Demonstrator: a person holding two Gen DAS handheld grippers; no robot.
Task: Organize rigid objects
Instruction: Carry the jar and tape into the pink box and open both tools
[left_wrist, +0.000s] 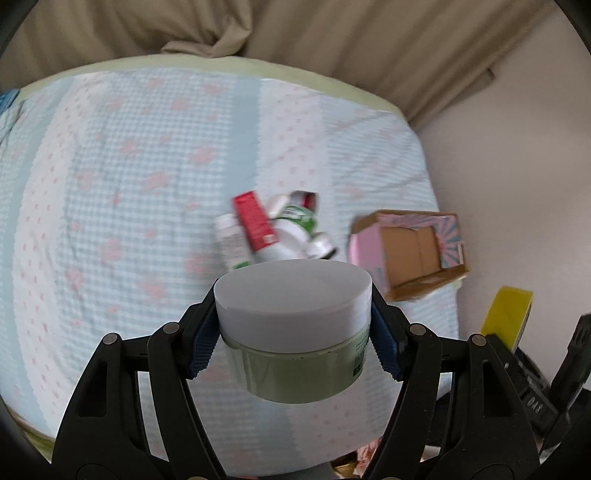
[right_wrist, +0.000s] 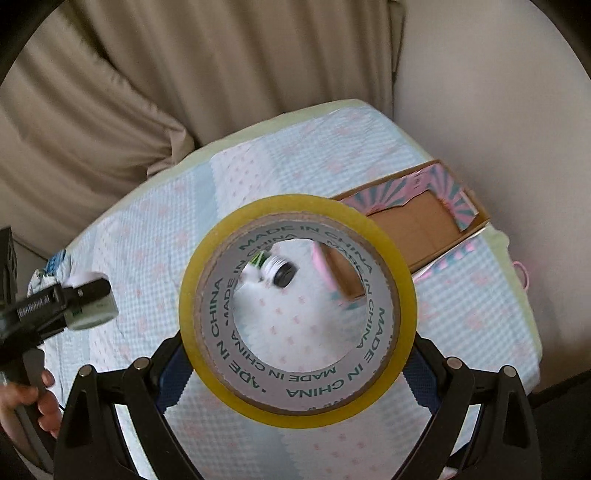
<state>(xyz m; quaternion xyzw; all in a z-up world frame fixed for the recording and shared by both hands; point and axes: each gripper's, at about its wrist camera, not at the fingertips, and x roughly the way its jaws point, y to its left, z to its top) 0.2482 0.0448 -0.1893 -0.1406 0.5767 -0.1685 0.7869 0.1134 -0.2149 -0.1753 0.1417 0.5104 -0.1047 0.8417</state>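
Observation:
My left gripper (left_wrist: 293, 332) is shut on a round jar with a white lid and pale green body (left_wrist: 295, 332), held above the bed. My right gripper (right_wrist: 297, 363) is shut on a roll of yellow tape (right_wrist: 299, 310), held upright facing the camera. The tape also shows at the right edge of the left wrist view (left_wrist: 508, 314). The jar and left gripper show at the left of the right wrist view (right_wrist: 90, 306). An open cardboard box with pink and teal lining (left_wrist: 410, 251) (right_wrist: 417, 225) lies on the bed. A pile of bottles and a red box (left_wrist: 273, 225) lies left of it.
The bed has a light blue and pink patterned cover (left_wrist: 129, 184) with a pale green edge. Beige curtains (right_wrist: 184, 74) hang behind it. A plain wall (left_wrist: 517, 166) is to the right. A hand (right_wrist: 22, 402) holds the left gripper's handle.

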